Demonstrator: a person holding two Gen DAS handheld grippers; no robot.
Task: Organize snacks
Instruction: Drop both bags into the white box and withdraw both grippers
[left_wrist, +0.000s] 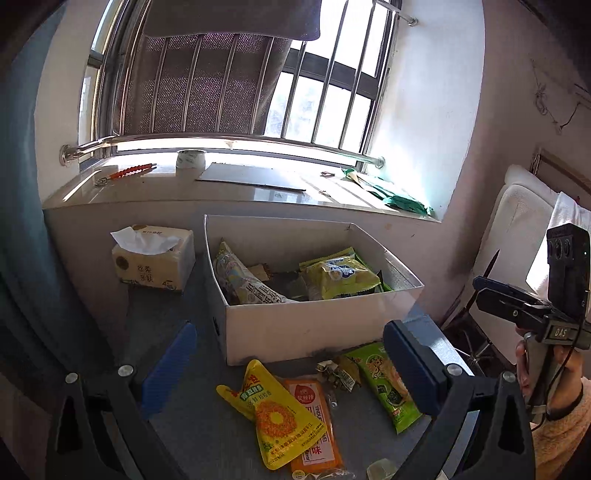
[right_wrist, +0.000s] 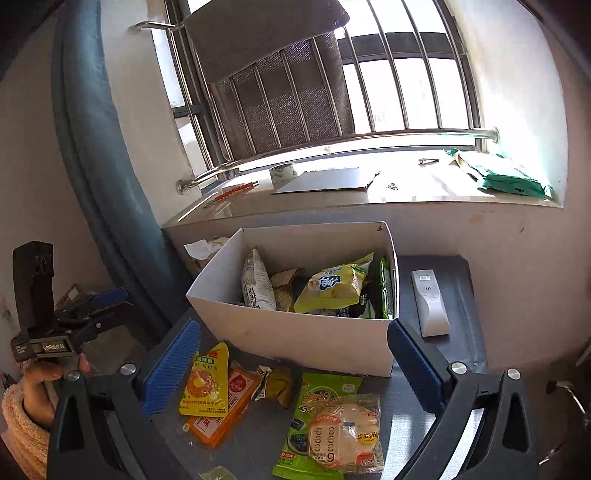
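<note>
Both jaws gape wide and empty over snack packets before white box.

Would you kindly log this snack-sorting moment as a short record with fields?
box: white box on the grey table, already holding several packets
loose snacks: yellow packet, orange packet, green packet in front of the box
beside box: tissue pack, white remote
left gripper: jaws open, empty
right gripper: jaws open, empty
</note>
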